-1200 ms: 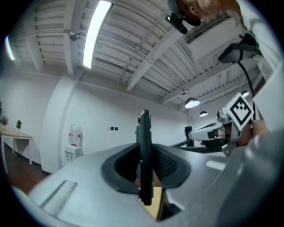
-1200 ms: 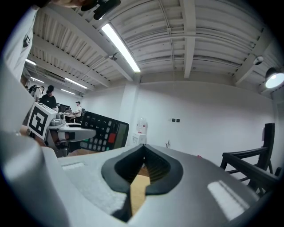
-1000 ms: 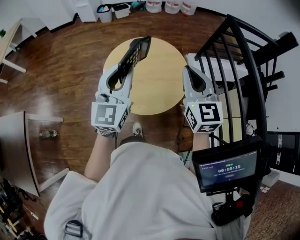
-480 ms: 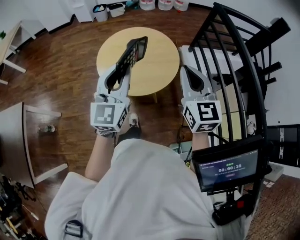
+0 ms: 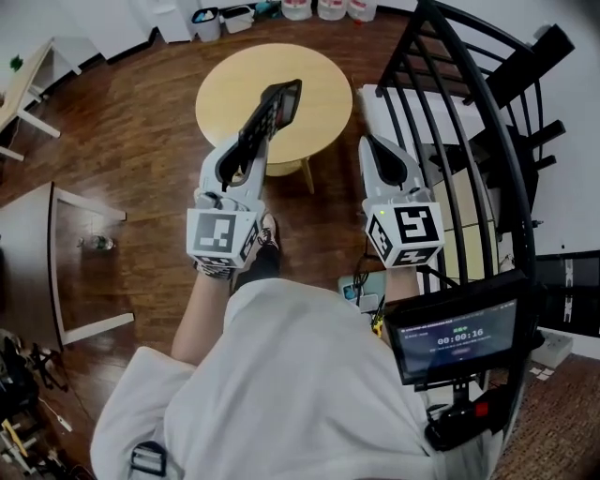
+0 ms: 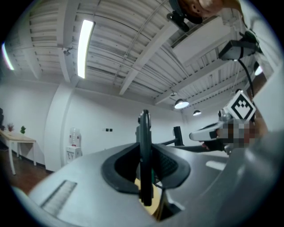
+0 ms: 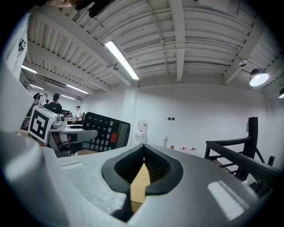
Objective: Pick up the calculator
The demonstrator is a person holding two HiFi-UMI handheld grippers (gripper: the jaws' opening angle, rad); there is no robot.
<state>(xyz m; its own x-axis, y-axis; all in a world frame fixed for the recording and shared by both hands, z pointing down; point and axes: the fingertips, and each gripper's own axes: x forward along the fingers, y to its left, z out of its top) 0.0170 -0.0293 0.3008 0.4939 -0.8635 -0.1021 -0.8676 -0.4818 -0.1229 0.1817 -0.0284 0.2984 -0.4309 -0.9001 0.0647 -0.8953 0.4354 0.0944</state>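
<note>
One calculator [image 5: 272, 108] in L tool [image 5: 249, 145], table [image 5: 323, 80] farther off

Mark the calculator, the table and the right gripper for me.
calculator [image 5: 272, 111]: head view, middle of its body.
table [image 5: 323, 80]: head view, bare top right of the calculator.
right gripper [image 5: 367, 141]: head view, at its shut jaw tips.

A round, light-wood bench [image 5: 323, 89] is standing on a dark wooden floor [image 5: 141, 131], one leg [image 5: 305, 174] showing under its near edge. By the far wall, a small bin [image 5: 208, 22], a second bin [image 5: 240, 17] just beside it and some pale jugs [image 5: 330, 9] are sitting on the boards. At the left, a grey table [image 5: 23, 262] is standing, with a small bottle [image 5: 97, 243] lying near it (too small to read). A black metal rack [image 5: 469, 112] is standing right of the bench.
</note>
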